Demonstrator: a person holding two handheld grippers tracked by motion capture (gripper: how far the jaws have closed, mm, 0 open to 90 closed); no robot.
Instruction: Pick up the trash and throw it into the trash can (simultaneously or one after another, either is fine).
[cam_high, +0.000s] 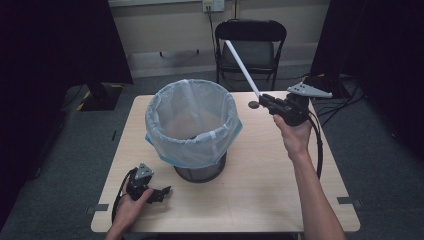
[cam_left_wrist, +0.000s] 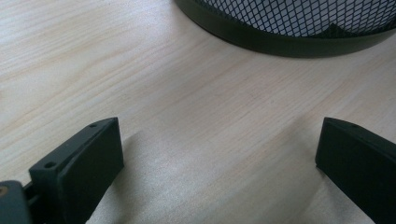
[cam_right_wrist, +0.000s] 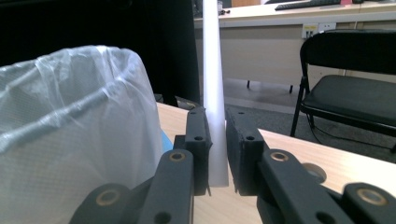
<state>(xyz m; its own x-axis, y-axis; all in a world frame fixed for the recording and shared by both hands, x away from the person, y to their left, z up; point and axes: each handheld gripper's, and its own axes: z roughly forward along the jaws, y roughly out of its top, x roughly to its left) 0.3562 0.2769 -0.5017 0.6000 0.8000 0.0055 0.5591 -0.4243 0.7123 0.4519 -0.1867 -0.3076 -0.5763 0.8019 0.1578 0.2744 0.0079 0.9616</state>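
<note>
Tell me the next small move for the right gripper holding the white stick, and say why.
Probably swing the right gripper leftward so the white stick comes over the bin. Its jaws are clamped on the stick's lower end, beside and right of the bag-lined rim, with the stick pointing up and away, not yet above the opening. The left gripper rests open on the table, clear of the path.

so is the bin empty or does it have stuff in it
Empty, as far as shows: the bin's clear liner looks bare inside in the high view.
</note>
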